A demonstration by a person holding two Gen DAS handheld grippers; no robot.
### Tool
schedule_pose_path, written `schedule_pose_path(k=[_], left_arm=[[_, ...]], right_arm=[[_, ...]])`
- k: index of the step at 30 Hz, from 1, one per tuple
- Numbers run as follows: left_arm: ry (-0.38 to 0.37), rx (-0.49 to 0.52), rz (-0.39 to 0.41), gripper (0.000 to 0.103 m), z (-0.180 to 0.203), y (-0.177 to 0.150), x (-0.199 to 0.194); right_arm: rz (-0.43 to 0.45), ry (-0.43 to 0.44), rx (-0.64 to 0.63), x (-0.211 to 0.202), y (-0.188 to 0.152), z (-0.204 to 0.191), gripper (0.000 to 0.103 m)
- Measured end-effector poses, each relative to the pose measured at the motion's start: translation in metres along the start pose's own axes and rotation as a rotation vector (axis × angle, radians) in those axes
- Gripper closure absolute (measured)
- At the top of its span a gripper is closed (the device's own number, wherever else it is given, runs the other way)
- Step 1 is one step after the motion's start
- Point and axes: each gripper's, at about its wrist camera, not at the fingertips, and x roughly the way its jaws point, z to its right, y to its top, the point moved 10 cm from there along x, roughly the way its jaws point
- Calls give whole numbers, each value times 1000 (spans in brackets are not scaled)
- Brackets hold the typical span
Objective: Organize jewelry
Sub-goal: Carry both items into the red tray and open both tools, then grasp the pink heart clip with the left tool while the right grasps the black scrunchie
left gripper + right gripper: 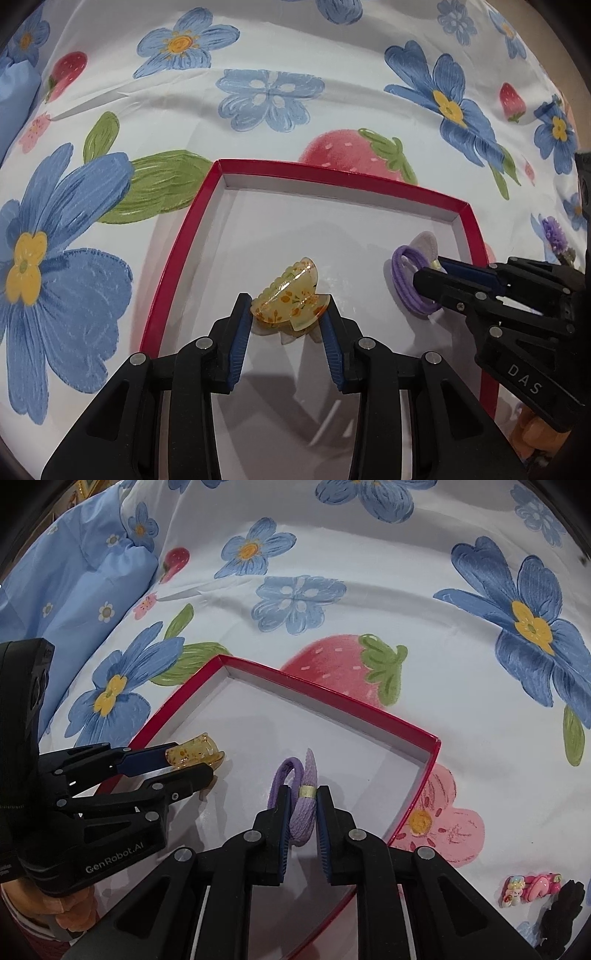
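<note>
A translucent amber hair claw clip (290, 304) with small orange flowers printed on it sits pinched between the blue-padded jaws of the left gripper (288, 321), low over the white floor of a shallow red-rimmed box (177, 251); its teeth point down and seem to touch or nearly touch the floor, though which cannot be told. From the right wrist view the same clip (194, 755) shows near the box's left wall (173, 705), held by the left gripper (192, 766). Further right inside the box, the right gripper (301, 801) has its jaws nearly closed on a purple hair tie (301, 812) with a ribbed lilac fabric piece and a small pale gold band, the loop standing up between the pads. In the left wrist view that hair tie (406, 266) is by the box's right wall, with the right gripper (430, 271) coming in from the right. The box lies on a bed sheet (295, 44) printed with blue flowers, strawberries and green leaves, with a light blue pillow (74, 576) at its far left. On the sheet outside the box, to the right, lie a pink cartoon hair clip (532, 886) and a black clip (565, 912) just beside it. A person's fingers (74, 912) show beneath the left gripper's body.
</note>
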Motion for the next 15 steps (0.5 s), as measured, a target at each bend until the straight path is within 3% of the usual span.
schedule_pose_path(k=[5, 15], left_arm=[[22, -1, 6, 48, -2, 2, -5], [8, -66, 81, 39, -5, 4, -47]], right_arm=[[-2, 23, 14, -3, 1, -1, 80], [89, 78, 86, -49, 0, 8, 62]])
